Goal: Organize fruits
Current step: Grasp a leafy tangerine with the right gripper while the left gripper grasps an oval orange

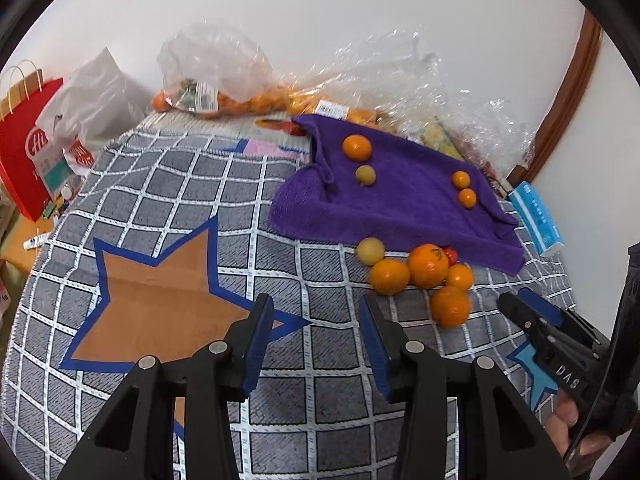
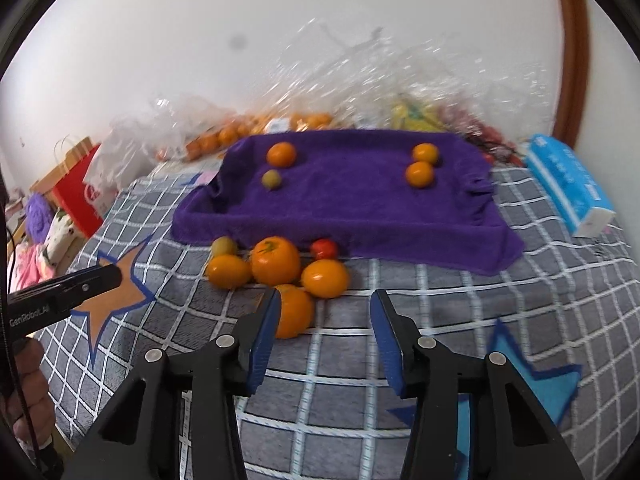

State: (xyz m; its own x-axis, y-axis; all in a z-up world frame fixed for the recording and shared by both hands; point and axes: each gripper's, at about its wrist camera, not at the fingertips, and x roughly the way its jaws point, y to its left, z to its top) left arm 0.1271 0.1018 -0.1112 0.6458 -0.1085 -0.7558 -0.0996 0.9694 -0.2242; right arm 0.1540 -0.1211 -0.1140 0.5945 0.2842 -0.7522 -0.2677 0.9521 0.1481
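Both views are bright and evenly lit, with soft, faint shadows. Fisheye distortion bends the grid lines and leaves black corners. The left wrist view is sharp. The right wrist view is smeared by motion blur, most in the upper middle, where glints on the plastic wrap (image 2: 360, 80) streak; a dark smudge (image 2: 237, 42) sits upper left.

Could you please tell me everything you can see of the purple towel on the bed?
The purple towel is a soft, fuzzy terry-looking cloth, spread roughly flat over the grey checked blanket, with its left edge bunched into a fold and its near right corner drooping forward. Four fruits rest on it: an orange and a small yellowish fruit on the left, two small oranges on the right. A pile of loose fruit lies against its near edge. Neither gripper touches it.
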